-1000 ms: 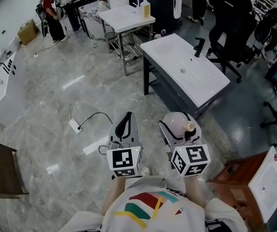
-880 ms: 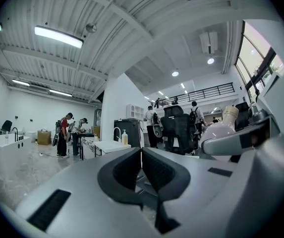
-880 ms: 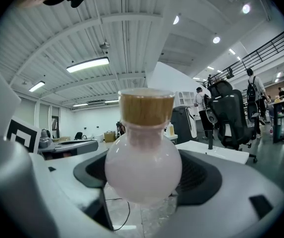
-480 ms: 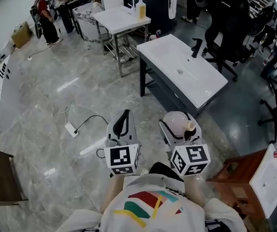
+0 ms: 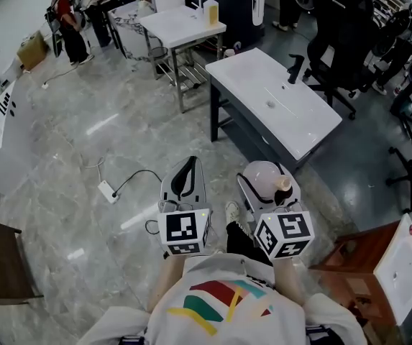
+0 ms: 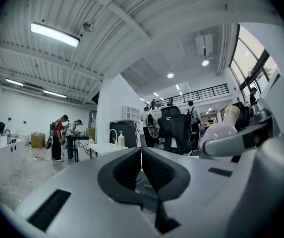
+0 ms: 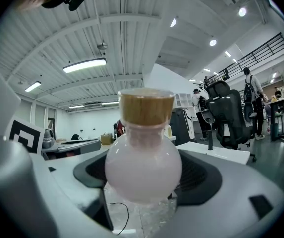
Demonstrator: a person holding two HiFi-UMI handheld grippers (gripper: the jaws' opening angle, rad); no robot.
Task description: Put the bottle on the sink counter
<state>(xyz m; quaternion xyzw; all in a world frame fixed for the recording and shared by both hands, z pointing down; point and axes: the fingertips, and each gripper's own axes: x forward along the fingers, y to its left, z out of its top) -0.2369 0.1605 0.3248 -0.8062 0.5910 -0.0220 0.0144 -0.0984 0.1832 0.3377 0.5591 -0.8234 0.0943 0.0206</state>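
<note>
A round pale-pink bottle [image 7: 142,170] with a cork stopper [image 7: 146,107] sits between the jaws of my right gripper [image 5: 267,182], which is shut on its belly. In the head view the bottle [image 5: 262,176] hangs over the grey floor, short of the white sink counter [image 5: 259,85] with its black faucet [image 5: 295,68] ahead of me. My left gripper [image 5: 185,182] is held beside it at the same height, jaws shut with nothing between them; its own view shows the pads [image 6: 131,168] pressed together.
A second white sink table [image 5: 180,26] with a soap dispenser [image 5: 210,9] stands farther back. Black office chairs [image 5: 342,27] lie behind the counter. A power strip and cable [image 5: 109,188] lie on the floor at left. People stand at the far left [image 5: 67,20].
I have moved slightly forward over the floor; the sink counter sits a little nearer. A shoe now shows between the grippers. Both grippers keep their pose and the bottle stays held.
</note>
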